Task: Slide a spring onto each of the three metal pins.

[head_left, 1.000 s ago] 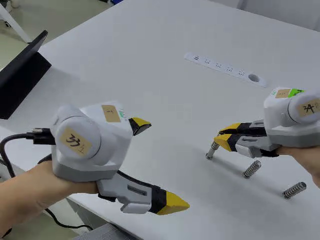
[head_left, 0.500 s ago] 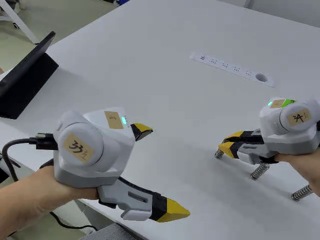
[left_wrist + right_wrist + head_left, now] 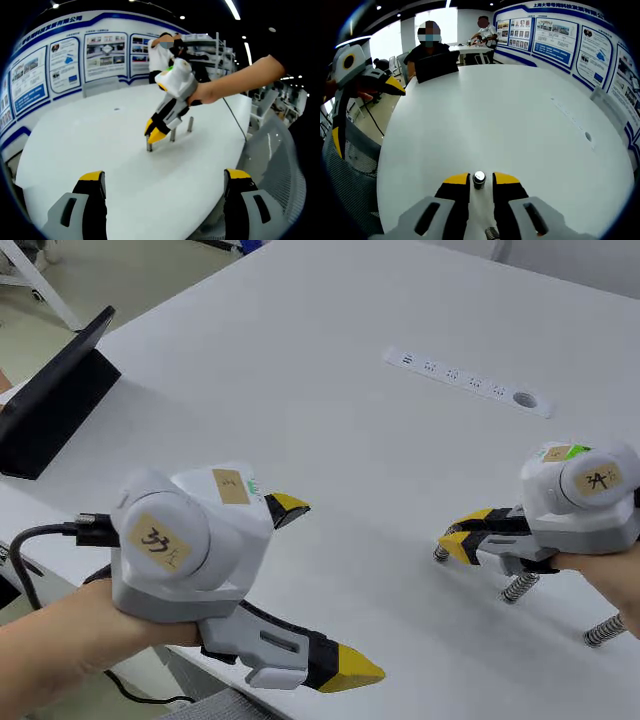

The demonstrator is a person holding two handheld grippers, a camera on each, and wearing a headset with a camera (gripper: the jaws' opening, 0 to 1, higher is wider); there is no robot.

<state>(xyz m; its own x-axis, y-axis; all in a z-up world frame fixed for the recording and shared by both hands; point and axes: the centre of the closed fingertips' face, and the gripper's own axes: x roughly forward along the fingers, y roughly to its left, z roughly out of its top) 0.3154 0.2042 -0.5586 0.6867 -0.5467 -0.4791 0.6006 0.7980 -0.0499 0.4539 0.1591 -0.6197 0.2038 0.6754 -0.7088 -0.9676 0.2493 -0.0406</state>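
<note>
Left gripper (image 3: pixel 325 588): near left, above table edge, jaws wide, empty. Right gripper (image 3: pixel 463 532): near right, jaws narrow, flanking head of upright pin (image 3: pixel 479 178); grip uncertain. Spring (image 3: pixel 440 552) coils round pin's foot. Right gripper nearer; pin axis vertical.

The left gripper (image 3: pixel 325 588) and right gripper (image 3: pixel 460 532) are pale grey, with black jaws tipped yellow and tan labels. The table (image 3: pixel 300 390) and power strip (image 3: pixel 465 382) are white. The springs (image 3: pixel 519 587) look silver-grey, the pin (image 3: pixel 479 179) seemingly shiny silver. The screen (image 3: pixel 50 390) is black.
</note>
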